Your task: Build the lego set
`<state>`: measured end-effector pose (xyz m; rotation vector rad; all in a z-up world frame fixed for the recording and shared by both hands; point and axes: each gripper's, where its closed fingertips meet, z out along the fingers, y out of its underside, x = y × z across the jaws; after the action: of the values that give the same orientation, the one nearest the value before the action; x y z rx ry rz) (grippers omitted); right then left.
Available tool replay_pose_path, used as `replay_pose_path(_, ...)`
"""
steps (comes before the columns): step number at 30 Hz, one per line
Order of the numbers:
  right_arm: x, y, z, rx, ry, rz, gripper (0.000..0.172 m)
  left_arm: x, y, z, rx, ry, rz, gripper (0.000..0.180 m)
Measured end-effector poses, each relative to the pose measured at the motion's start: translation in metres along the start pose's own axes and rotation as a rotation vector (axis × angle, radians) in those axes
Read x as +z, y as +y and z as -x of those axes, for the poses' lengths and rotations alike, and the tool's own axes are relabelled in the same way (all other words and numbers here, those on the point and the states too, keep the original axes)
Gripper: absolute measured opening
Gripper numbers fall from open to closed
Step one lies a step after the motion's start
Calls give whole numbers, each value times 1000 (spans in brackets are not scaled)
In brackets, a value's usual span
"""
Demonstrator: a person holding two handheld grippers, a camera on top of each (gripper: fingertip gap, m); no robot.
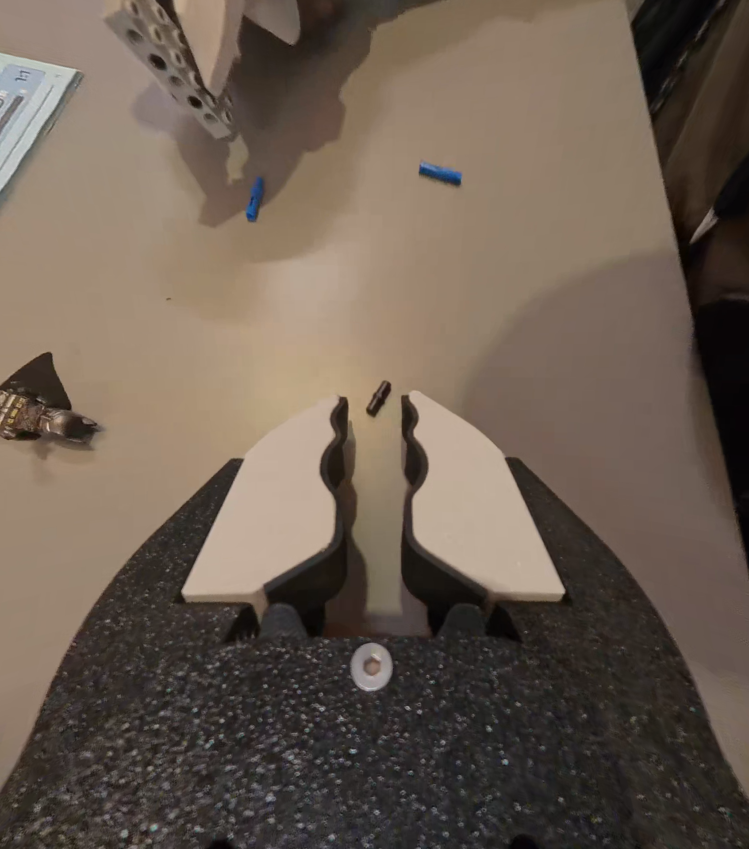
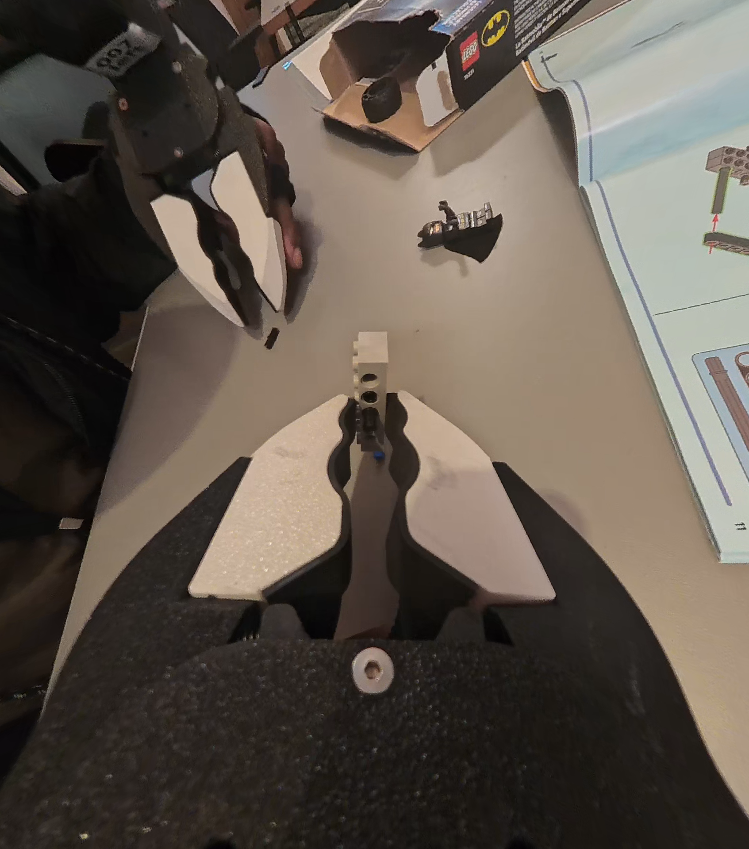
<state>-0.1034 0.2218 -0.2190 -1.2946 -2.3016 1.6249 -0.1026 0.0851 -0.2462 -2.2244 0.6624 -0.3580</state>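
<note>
Beige work table in a dimly lit room.
The smooth tabletop (image 1: 478,285) carries a soft bright patch at its centre and broad dark shadows toward its far end. Its long edge (image 1: 666,220) borders a dark, blurred area in which nothing can be made out. In the right wrist view, a pale teal cabinet front (image 2: 18,92) stands beyond the table's far edge (image 2: 271,69), among indistinct dark furniture.
</note>
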Motion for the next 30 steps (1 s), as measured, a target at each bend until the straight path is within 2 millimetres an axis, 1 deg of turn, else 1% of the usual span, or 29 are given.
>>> replay_pose_path(3, 2, 1, 1, 0, -7, 8, 12, 2, 8, -1, 33, 22, 47, 26)
replay_pose_path(7, 2, 2, 2, -6, -9, 10, 12, 6, 7, 1, 92, 65, 62, 28)
replay_pose_path(10, 3, 3, 3, -11, -9, 18, 12, 10, 9, 1, 133, 115, 89, 21)
replay_pose_path(13, 4, 3, 3, -14, -7, 21, 12, 12, 8, 5, 154, 103, 96, 11)
replay_pose_path(16, 4, 4, 3, -14, -9, 23, 12, 13, 7, 1, 183, 114, 100, 13)
replay_pose_path(19, 4, 4, 4, -12, -14, 25, 12, 12, 8, -5, 220, 146, 100, 24)
replay_pose_path(23, 5, 5, 4, -13, -18, 29, 12, 13, 7, -5, 263, 172, 98, 23)
replay_pose_path(30, 5, 6, 6, -18, -24, 38, 12, 14, 5, 3, 336, 210, 90, 23)
